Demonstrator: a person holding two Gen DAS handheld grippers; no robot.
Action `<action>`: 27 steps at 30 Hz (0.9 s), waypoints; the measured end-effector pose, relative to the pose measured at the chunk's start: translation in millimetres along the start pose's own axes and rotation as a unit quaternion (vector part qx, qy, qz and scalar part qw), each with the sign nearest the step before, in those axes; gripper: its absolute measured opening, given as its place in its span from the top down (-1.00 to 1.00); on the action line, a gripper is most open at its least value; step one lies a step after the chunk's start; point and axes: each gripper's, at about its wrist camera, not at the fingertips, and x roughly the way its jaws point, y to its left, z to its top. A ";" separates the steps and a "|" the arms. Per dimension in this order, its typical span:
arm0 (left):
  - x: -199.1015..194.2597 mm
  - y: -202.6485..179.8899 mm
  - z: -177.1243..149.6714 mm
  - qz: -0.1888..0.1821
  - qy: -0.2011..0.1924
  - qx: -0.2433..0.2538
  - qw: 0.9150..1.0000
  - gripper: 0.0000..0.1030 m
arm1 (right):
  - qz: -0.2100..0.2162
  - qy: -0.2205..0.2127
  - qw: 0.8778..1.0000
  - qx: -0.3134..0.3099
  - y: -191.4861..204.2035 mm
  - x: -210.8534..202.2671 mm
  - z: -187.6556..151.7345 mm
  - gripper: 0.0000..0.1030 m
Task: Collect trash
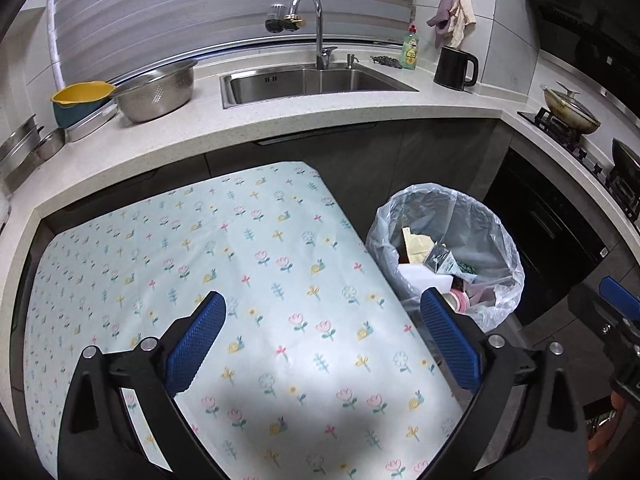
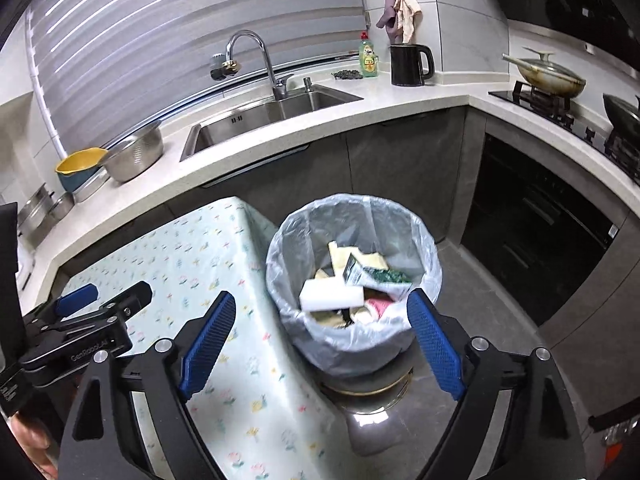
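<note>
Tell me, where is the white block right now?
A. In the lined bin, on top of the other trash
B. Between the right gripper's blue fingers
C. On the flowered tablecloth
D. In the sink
A: the white block lies inside the bin on the other trash, while the right gripper is open and empty and the tablecloth is bare.
</note>
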 end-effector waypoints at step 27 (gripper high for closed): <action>-19.2 -17.9 -41.4 0.028 0.014 0.012 0.999 -0.82 | -0.019 0.029 0.998 -0.044 6.4 -4.2 -37.4 -0.87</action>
